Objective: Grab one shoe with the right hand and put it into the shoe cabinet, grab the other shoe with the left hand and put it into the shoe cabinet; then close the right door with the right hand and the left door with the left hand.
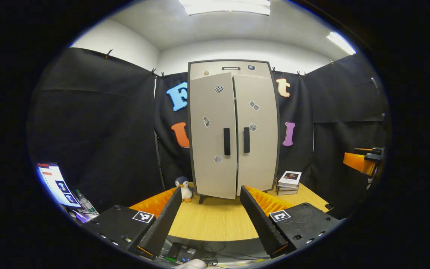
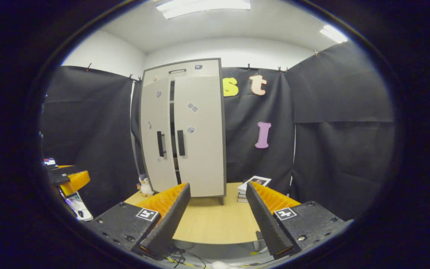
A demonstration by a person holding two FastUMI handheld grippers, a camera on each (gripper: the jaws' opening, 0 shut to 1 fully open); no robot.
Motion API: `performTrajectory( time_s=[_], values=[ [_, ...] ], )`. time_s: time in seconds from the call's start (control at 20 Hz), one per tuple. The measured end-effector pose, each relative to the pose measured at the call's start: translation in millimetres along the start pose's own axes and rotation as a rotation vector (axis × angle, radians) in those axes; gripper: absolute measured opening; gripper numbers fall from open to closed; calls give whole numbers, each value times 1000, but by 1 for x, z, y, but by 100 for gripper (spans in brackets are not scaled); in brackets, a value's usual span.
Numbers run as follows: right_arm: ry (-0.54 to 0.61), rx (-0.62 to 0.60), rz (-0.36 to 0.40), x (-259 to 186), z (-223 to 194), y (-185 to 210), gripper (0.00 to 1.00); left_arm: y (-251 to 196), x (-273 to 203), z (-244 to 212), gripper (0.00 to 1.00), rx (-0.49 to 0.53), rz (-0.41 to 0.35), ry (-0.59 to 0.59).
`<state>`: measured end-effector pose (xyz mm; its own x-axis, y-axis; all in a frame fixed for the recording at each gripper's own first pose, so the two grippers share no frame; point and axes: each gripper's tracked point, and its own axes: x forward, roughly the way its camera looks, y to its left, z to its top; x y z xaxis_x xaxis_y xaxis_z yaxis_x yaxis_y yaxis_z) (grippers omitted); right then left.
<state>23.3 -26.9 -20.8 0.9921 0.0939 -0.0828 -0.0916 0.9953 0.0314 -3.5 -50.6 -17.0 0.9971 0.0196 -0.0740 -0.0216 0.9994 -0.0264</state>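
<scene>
Both jaws gape; shoe cabinet (image 1: 233,130) seemingly ajar.

The cabinet (image 1: 233,130) doors hide its inside; their stickers (image 1: 219,89) are too small to make out. The monitor (image 1: 56,184) is cut off.

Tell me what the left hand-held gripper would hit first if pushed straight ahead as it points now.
Probably the shoe cabinet. The left hand-held gripper, open and empty, points over bare table at the cabinet's lower front, near where the two doors meet. Nothing stands between; depth is hard to judge.
</scene>
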Motion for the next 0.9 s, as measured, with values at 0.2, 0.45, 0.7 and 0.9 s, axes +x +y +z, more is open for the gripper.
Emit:
performTrajectory(
  time_s=[0.2,0.45,0.7,0.9],
  values=[
    [-10,-2,-9,-10,0,18,98,10,-3,8,96,-13,-26,-30],
    [-22,-10,-18,-16,2,30,98,13,-2,9,100,3,-58,-35],
    [-35,-6,-35,-15,6,33,98,16,2,10,96,10,-78,-34],
    [-34,-9,-47,-15,6,37,96,21,3,11,96,0,-84,-40]
  ],
)
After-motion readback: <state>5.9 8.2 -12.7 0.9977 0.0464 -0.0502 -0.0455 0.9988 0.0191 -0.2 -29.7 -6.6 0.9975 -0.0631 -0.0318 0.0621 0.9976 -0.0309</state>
